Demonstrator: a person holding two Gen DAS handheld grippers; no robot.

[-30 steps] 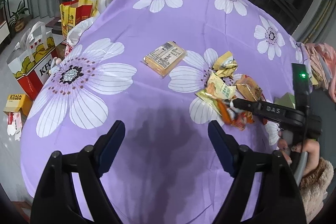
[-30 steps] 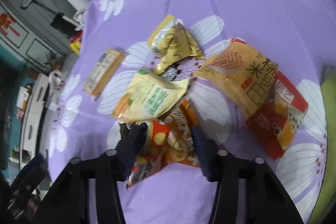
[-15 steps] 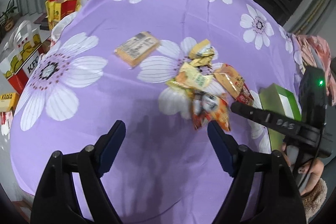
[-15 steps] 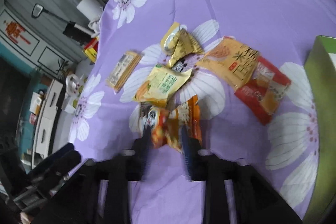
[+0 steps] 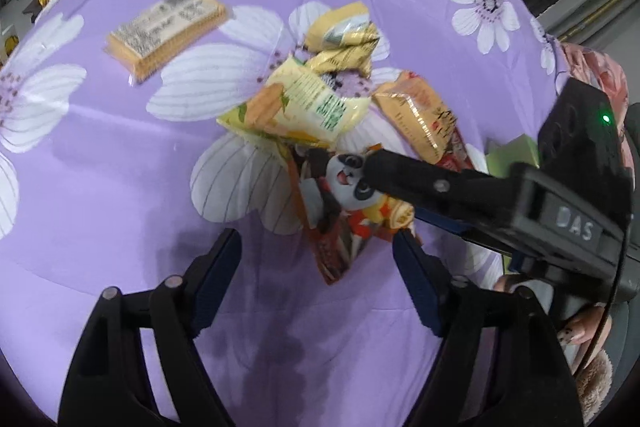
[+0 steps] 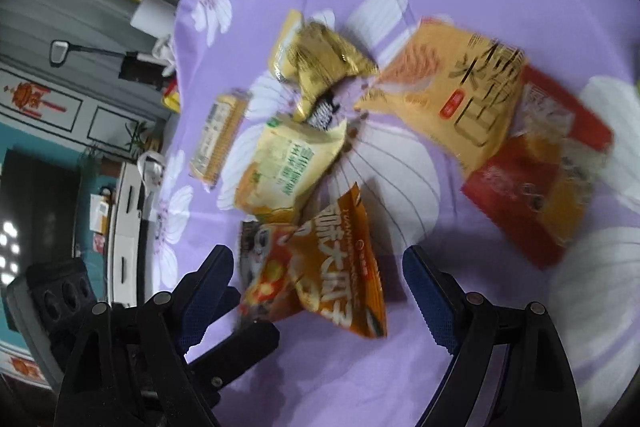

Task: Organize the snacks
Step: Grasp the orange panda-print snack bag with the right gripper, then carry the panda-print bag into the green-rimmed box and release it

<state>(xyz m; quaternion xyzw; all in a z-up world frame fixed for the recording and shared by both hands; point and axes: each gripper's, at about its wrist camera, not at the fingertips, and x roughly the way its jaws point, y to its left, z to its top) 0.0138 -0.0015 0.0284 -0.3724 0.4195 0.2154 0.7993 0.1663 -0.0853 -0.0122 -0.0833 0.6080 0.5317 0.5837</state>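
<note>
- Left wrist view: purple floral tablecloth (image 5: 120, 195) filling nearly everything, falling away at the left and far sides; broad bare cloth near and to the left, good room for setting things down.
- Green box (image 5: 516, 157) at the right, mostly hidden behind the right gripper's body; probably the place for the snacks, though not certain.
- Snack pile (image 5: 320, 99) mid-cloth, packets overlapping: orange packet (image 6: 452, 83) over red packet (image 6: 540, 183), pale yellow packet (image 6: 288, 163), crumpled gold wrapper (image 6: 320, 67).
- Cracker pack (image 5: 166, 27) lying apart to the left, nothing crowding it.
- Panda snack packet (image 5: 340, 207) at the near end of the pile, tucked slightly under the pale yellow one.
- Right gripper (image 6: 318, 291) spread wide, astride the panda packet, nothing clamped; step judged: lining up a pick. Next: closing squarely, lifting clear of the overlap.
- Left gripper (image 5: 316, 267) wide apart, empty, just beside the same packet; crowding risk.
</note>
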